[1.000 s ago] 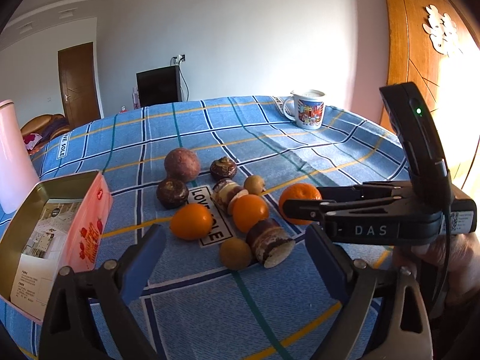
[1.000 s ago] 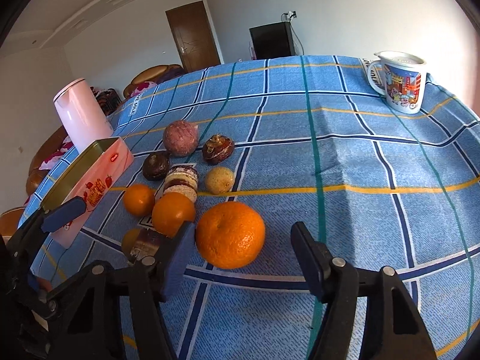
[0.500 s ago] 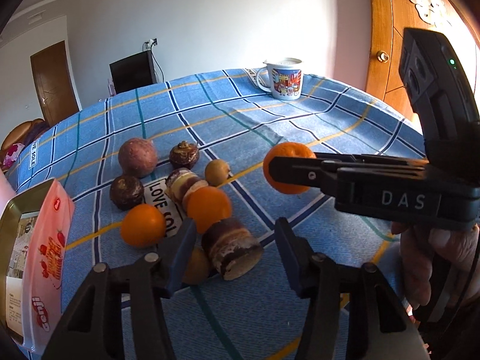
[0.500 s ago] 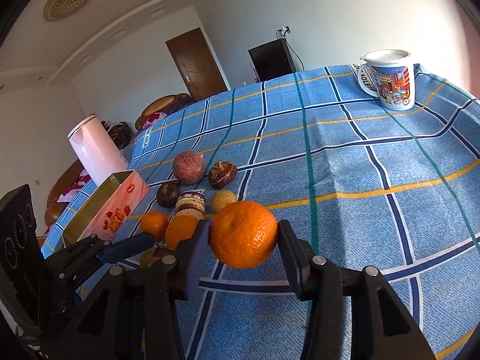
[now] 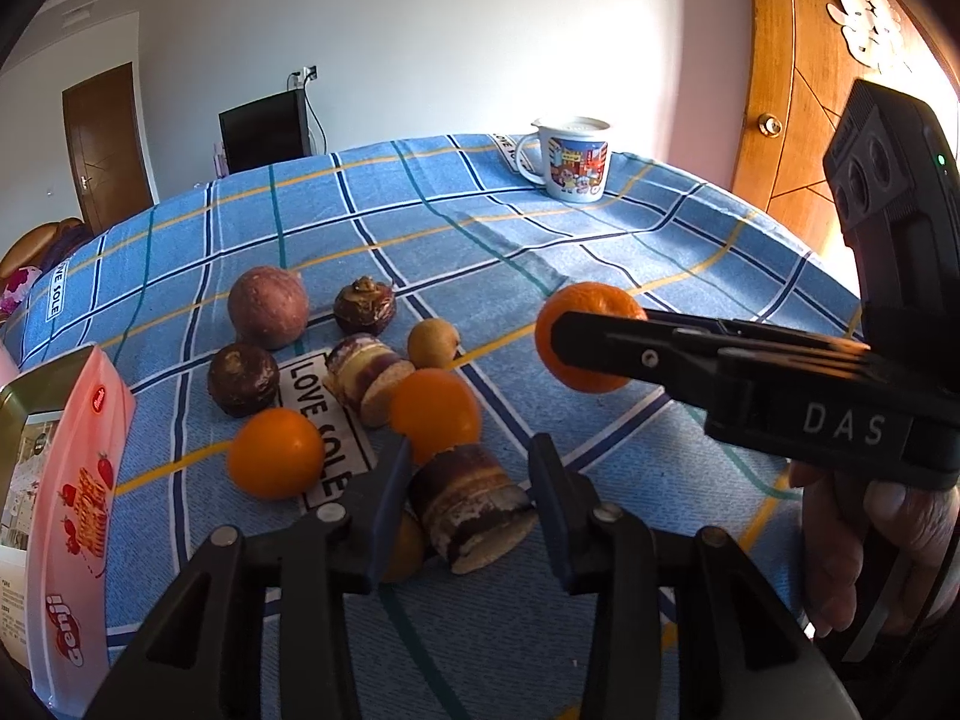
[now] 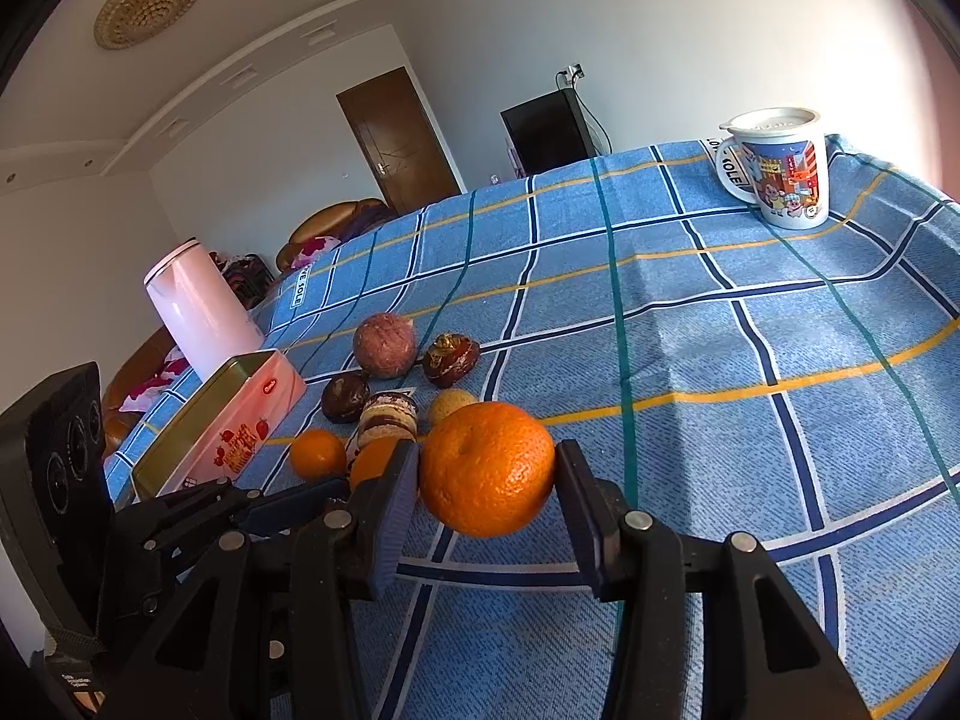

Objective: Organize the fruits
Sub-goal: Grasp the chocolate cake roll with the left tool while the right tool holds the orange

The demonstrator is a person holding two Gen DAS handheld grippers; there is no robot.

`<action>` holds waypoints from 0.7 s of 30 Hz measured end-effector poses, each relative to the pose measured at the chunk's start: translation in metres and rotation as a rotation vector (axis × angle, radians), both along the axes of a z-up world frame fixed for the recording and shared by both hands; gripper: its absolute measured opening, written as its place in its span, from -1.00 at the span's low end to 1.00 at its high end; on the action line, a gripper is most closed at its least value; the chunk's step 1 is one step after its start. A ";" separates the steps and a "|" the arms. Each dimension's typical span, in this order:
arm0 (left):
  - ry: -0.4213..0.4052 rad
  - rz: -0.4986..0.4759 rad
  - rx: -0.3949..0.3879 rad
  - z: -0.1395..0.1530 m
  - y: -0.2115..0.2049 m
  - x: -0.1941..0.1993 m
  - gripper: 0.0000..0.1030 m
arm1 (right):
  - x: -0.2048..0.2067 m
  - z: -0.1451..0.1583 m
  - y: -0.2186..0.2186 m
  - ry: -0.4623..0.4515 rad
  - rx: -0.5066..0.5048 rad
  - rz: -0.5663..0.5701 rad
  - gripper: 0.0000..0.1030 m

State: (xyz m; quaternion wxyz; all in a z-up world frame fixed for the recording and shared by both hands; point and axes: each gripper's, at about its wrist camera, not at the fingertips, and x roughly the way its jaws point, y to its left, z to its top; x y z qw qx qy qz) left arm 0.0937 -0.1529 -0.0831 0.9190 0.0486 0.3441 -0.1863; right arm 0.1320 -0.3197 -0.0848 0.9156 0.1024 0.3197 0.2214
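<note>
A brown cut cane piece (image 5: pixel 468 504) lies on the blue checked cloth between the fingers of my left gripper (image 5: pixel 469 462). The jaws are closing, and both pads touch its sides. My right gripper (image 6: pixel 487 468) is shut on a large mandarin (image 6: pixel 487 480) and holds it just above the cloth; from the left wrist the mandarin (image 5: pixel 585 336) shows to the right. Behind lie two small oranges (image 5: pixel 276 453) (image 5: pixel 435 414), a second cane piece (image 5: pixel 366 375), a reddish round fruit (image 5: pixel 268 307), two dark fruits and a small tan one (image 5: pixel 433 343).
An open pink tin box (image 5: pixel 78 480) stands at the left edge beside the fruits. A pink kettle (image 6: pixel 201 312) is behind it. A printed mug (image 5: pixel 573 159) sits at the far right of the table. A small tan fruit (image 5: pixel 402 546) is half hidden by my left finger.
My left jaws went from wide to narrow around the cane piece as the gripper moved in over it. The right gripper closed on the mandarin and raised it slightly.
</note>
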 end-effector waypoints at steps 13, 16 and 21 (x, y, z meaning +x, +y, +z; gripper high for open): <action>-0.108 0.020 -0.056 0.011 0.009 -0.015 -0.19 | -0.011 0.006 0.002 -0.080 -0.007 0.003 -0.06; -0.139 0.036 -0.070 0.015 0.013 -0.019 -0.19 | -0.017 0.008 0.002 -0.115 -0.003 0.005 -0.06; -0.174 0.053 -0.092 0.019 0.018 -0.022 -0.19 | -0.022 0.011 0.002 -0.148 0.001 0.012 -0.06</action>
